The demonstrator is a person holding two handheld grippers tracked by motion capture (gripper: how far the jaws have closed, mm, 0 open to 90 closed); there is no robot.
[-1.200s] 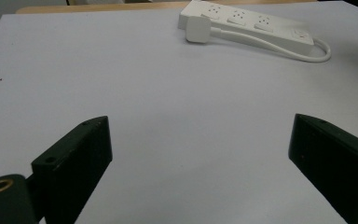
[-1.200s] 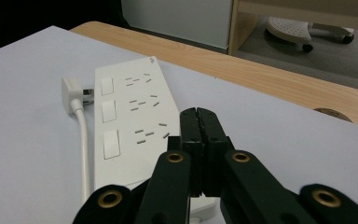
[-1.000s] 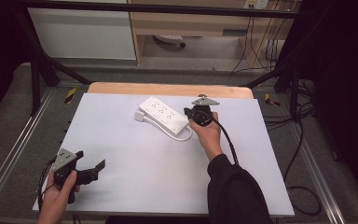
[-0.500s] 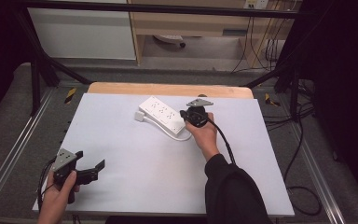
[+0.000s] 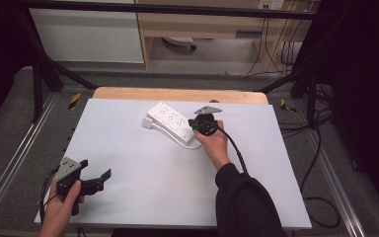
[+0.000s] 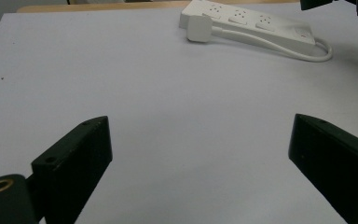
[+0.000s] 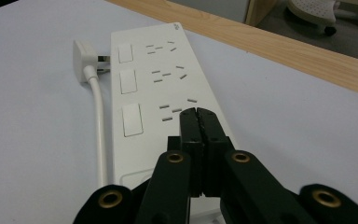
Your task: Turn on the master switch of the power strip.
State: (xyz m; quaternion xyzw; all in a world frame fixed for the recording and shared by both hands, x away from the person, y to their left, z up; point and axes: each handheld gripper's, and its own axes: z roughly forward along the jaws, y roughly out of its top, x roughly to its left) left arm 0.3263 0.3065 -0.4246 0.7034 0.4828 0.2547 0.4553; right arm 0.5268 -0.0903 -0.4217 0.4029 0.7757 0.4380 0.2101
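At the near left corner of the white tabletop [image 5: 143, 168], the left gripper [image 5: 94, 181] is held in a hand, its fingers spread wide apart with nothing between them. Farther across, past the middle, the right gripper [image 5: 199, 122] is held over the near end of a white power strip [image 5: 170, 118]; its fingers [image 7: 192, 126] are pressed together, empty, with the tips above the strip's nearest socket. The strip lies flat and slanted, its cable [image 7: 99, 121] is run alongside, and the plug [image 5: 147, 123] rests at its far end.
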